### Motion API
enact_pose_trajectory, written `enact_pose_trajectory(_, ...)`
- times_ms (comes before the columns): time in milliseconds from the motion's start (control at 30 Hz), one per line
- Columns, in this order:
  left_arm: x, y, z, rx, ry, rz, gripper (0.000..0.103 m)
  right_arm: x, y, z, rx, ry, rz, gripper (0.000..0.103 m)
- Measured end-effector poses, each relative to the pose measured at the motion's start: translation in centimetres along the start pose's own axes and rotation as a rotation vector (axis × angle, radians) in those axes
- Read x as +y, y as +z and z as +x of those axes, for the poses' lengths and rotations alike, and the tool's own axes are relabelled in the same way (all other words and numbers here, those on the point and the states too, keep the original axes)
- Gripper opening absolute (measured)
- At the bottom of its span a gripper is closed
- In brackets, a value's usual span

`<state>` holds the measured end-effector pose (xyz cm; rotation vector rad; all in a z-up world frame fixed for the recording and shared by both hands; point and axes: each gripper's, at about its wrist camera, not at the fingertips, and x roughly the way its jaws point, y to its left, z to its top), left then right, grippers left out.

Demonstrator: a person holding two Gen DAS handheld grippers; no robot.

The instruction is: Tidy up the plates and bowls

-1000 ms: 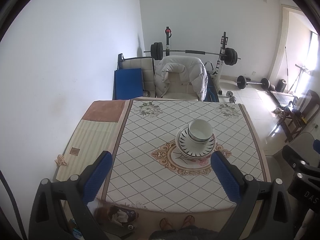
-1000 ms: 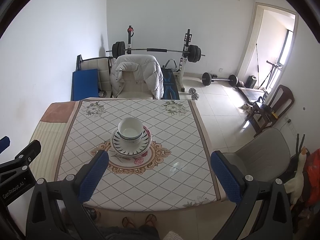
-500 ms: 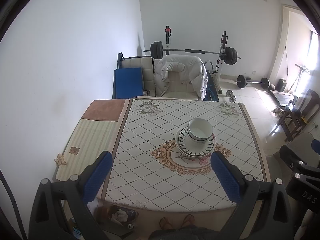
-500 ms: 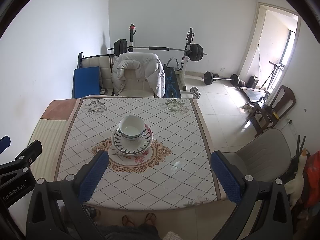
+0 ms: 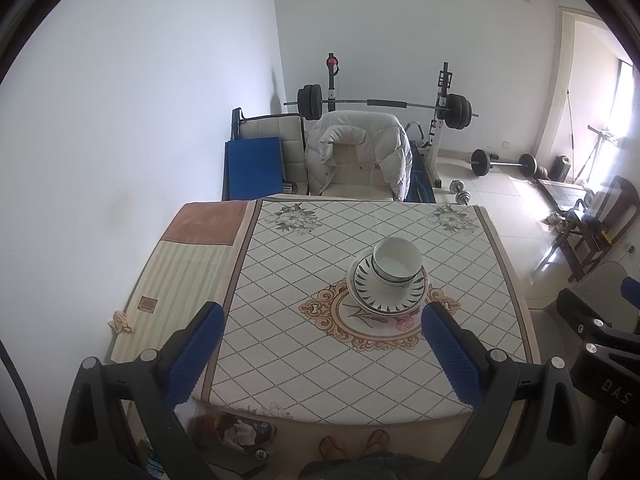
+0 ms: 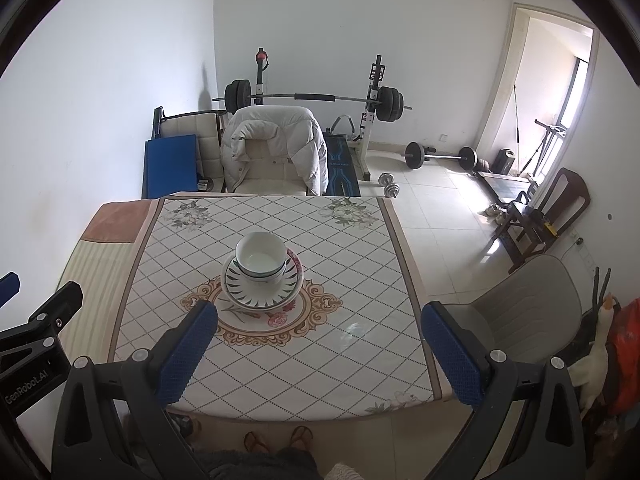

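While both grippers hang above the near edge of the table, the dishes sit stacked at its middle: a white bowl [image 5: 396, 266] with a dark band near its rim rests upright in another bowl, which I can only make out as a sliver of rim beneath it. Those sit on a plate [image 5: 387, 290] painted with dark leaf-shaped strokes, and that plate lies on at least one more, a pink-edged rim [image 6: 297, 266] peeping out on the right side; how many plates are in the pile is hard to tell from this height. The stack stands on the ornate round medallion of the tablecloth [image 5: 304, 344], a white cloth crossed with a diamond grid and printed flowers at the far corners.

The left gripper [image 5: 320, 350] has its blue-padded jaws spread wide and holds nothing, with the stack ahead of it, nearer its right finger. The right gripper [image 6: 320, 350] is likewise wide apart and empty, the stack ahead and nearer its left finger. Each gripper's black frame shows at the edge of the other's view.

Beyond the table stands a pale chair with a white padded jacket [image 6: 276, 140] draped over it, then a barbell rack [image 6: 316, 98] against the far wall. The person's sandalled feet [image 6: 278, 438] show below the table edge.
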<state>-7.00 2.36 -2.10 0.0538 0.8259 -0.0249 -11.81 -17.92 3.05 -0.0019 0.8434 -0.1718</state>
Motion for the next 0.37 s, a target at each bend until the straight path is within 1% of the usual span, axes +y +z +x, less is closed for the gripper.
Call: enact_pose_trajectory(367, -0.09, -0.08, -0.07, 0.000, 0.000, 0.001, 0.101, -0.30, -0.01, 0.23, 0.008, 0.008, -0.002, 0.103)
